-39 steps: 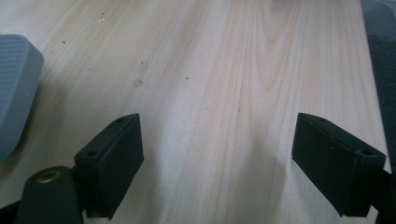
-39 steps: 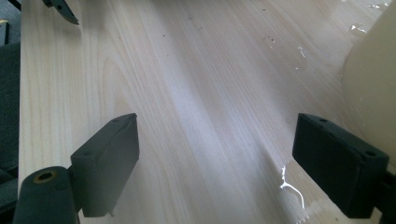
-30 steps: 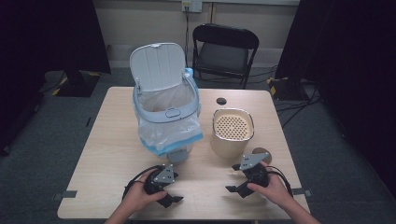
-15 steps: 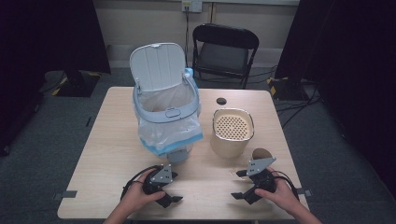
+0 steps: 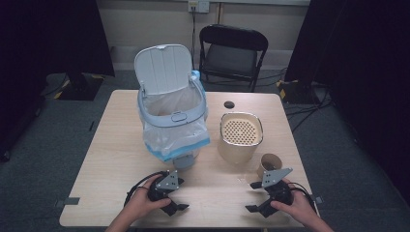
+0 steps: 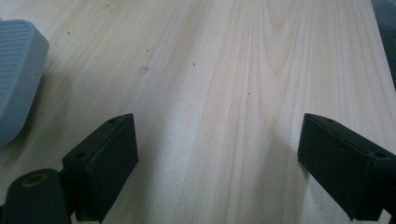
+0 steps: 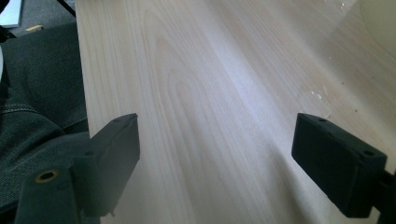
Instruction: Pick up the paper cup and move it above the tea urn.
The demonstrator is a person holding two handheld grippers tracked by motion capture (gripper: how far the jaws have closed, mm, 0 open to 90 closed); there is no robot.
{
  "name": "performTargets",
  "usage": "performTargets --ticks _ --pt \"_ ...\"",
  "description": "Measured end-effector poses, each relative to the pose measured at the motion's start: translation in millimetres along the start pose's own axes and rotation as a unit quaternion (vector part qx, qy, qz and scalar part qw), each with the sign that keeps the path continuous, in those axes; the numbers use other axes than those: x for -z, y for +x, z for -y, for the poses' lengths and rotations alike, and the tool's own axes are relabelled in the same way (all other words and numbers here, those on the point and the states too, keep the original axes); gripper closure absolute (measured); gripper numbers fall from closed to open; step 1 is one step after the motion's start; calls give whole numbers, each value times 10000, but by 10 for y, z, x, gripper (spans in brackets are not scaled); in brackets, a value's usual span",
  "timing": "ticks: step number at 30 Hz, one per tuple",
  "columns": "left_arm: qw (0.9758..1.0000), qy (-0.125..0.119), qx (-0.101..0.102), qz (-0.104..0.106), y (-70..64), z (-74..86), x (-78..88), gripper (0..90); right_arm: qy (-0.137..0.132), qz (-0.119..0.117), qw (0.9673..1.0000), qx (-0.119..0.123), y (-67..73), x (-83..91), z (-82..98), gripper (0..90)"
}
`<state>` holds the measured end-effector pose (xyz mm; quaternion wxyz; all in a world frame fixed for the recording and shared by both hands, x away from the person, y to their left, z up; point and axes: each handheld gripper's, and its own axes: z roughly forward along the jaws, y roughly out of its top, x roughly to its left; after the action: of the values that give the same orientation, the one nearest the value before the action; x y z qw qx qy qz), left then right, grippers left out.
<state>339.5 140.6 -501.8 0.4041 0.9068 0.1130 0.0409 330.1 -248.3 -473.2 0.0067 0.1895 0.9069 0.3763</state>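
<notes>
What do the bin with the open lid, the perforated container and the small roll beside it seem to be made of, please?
Pedal bin: smooth matte plastic, judging by its moulded lid, lined with a thin translucent bag.
Perforated container: probably cream plastic, with evenly punched holes on top.
Small roll: likely cardboard, a dull brown tube.

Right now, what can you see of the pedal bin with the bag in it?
The pale blue-grey plastic pedal bin stands upright on the light wooden table, left of the beige perforated-top container. Its white ribbed lid is flipped up and back. A translucent liner bag with a blue edge drapes over its outside. Its grey ribbed foot pedal points toward the person.
</notes>
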Motion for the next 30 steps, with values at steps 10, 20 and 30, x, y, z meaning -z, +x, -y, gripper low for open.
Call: performTargets --ticks 10,20,30 --pt "9999 73 -115 80 2 -7 -7 70 40 -28 10000 -63 56 121 115 149" --pt "9997 107 -153 149 -3 -13 -22 34 23 154 9997 -204 31 253 233 149" --pt "9995 150 -192 176 -4 -18 -26 16 -60 437 9984 -346 -61 401 303 149"
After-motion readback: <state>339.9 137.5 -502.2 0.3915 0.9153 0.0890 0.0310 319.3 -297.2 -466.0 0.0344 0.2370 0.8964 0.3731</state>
